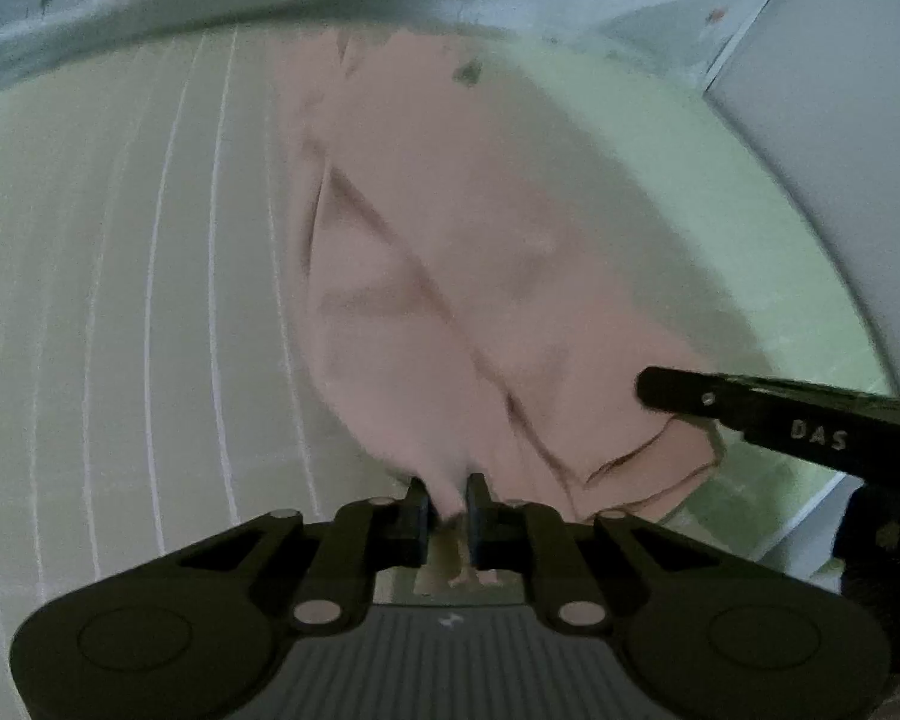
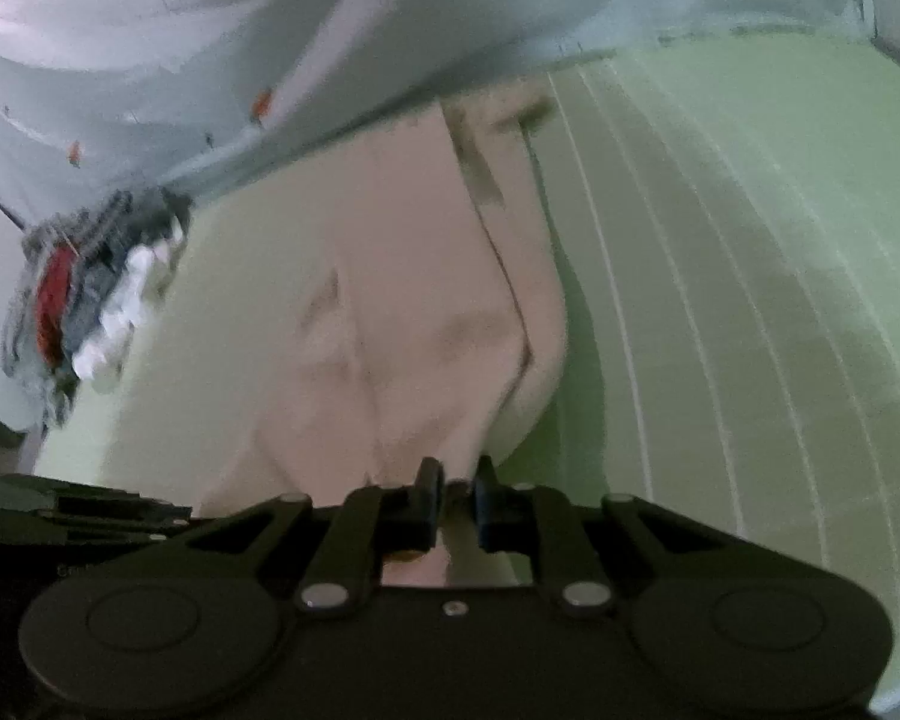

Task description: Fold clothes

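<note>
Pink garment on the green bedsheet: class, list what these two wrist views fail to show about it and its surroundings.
- Pink garment: its type is unclear; motion blur smears both views.
- Its near hem: hidden behind the left claw and right claw, each pinching fabric.
- Dark mark near its far end: too blurred to identify.
- Red, white and dark heap, right wrist view: blurred beyond recognition.

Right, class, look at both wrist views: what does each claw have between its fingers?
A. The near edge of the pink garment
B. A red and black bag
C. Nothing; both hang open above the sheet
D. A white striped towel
A: in each wrist view, the left claw and the right claw are closed on a pinch of the pink garment, which lies spread over the green sheet.
</note>
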### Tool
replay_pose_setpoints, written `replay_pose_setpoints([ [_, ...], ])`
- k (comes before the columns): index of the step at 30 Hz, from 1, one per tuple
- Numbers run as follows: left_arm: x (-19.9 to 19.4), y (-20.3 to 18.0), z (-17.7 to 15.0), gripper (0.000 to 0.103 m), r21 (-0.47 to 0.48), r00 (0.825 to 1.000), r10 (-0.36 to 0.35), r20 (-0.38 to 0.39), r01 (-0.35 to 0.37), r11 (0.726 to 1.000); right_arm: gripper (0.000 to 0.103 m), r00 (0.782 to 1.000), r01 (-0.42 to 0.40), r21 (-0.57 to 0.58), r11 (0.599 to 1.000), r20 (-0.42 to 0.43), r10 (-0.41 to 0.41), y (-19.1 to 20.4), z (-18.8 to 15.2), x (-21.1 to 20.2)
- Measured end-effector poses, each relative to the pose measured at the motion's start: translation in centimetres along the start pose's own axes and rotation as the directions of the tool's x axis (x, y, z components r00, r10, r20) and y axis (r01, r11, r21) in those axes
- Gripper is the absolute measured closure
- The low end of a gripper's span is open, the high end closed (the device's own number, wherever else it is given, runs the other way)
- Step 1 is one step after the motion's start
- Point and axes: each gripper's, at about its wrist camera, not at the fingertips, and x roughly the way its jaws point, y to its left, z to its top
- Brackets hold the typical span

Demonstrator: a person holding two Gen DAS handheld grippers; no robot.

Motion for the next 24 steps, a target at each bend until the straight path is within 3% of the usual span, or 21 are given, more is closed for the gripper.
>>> replay_pose_setpoints([
  [7,-3.1,0.4,4.4,0.091,-0.011,0.988,-0.003,0.157,0.004,1.0,0.092,0.993,-0.054,0.007,0.999,0.103,0.053,0.5,4.8,-0.4],
  [14,-4.8,2.1,8.9,0.095,-0.07,0.967,0.004,0.254,0.014,0.997,0.092,0.983,-0.085,0.002,0.996,0.166,0.084,0.8,9.6,1.2],
  [24,-3.4,5.6,20.1,0.098,-0.121,0.93,0.011,0.366,0.035,0.992,0.093,0.965,-0.107,-0.016,0.994,0.239,0.107,0.8,19.4,6.5],
])
